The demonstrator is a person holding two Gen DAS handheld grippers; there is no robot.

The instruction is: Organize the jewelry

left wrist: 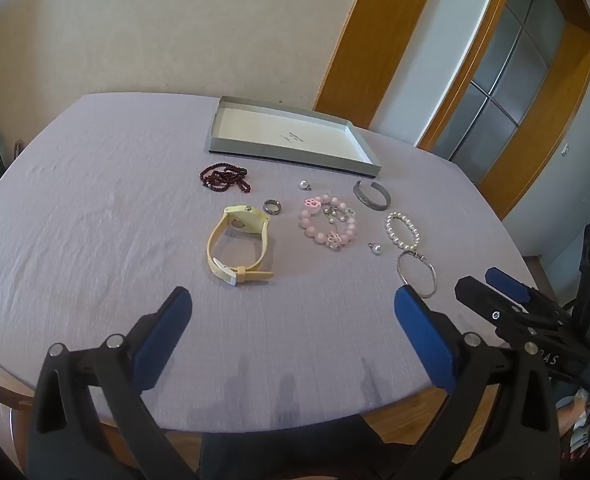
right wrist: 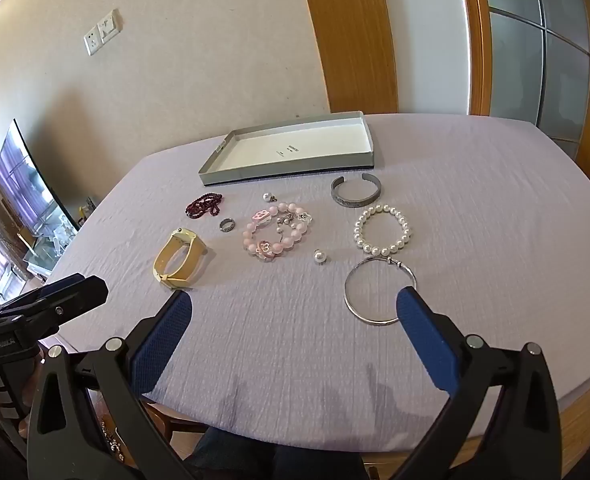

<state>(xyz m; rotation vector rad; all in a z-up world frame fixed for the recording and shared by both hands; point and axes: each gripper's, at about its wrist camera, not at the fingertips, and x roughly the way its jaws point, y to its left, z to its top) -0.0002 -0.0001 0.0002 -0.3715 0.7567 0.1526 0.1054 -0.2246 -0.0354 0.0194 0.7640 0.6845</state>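
Jewelry lies spread on a lilac tablecloth [left wrist: 95, 240]. A cream watch [left wrist: 239, 246] [right wrist: 179, 256], dark red beads [left wrist: 225, 178] [right wrist: 203, 205], a metal ring [left wrist: 273, 207] [right wrist: 227, 225], a pink bead bracelet [left wrist: 329, 222] [right wrist: 277, 230], a grey cuff [left wrist: 372, 195] [right wrist: 356, 191], a pearl bracelet [left wrist: 403, 231] [right wrist: 382, 230], a thin silver bangle [left wrist: 417, 273] [right wrist: 380, 292] and two pearl studs [left wrist: 376, 248] [left wrist: 304, 185]. A shallow grey tray [left wrist: 231, 146] [right wrist: 219, 174] stands empty behind them. My left gripper [left wrist: 293, 300] is open above the near table edge. My right gripper [right wrist: 293, 300] is open, its right finger beside the bangle.
A wooden door frame [left wrist: 359, 36] and glass panels stand behind the table. A screen [right wrist: 27, 176] and shelf clutter lie at left. A wall socket [right wrist: 102, 32] is on the wall. The table's wooden rim [right wrist: 583, 412] shows at the near edge.
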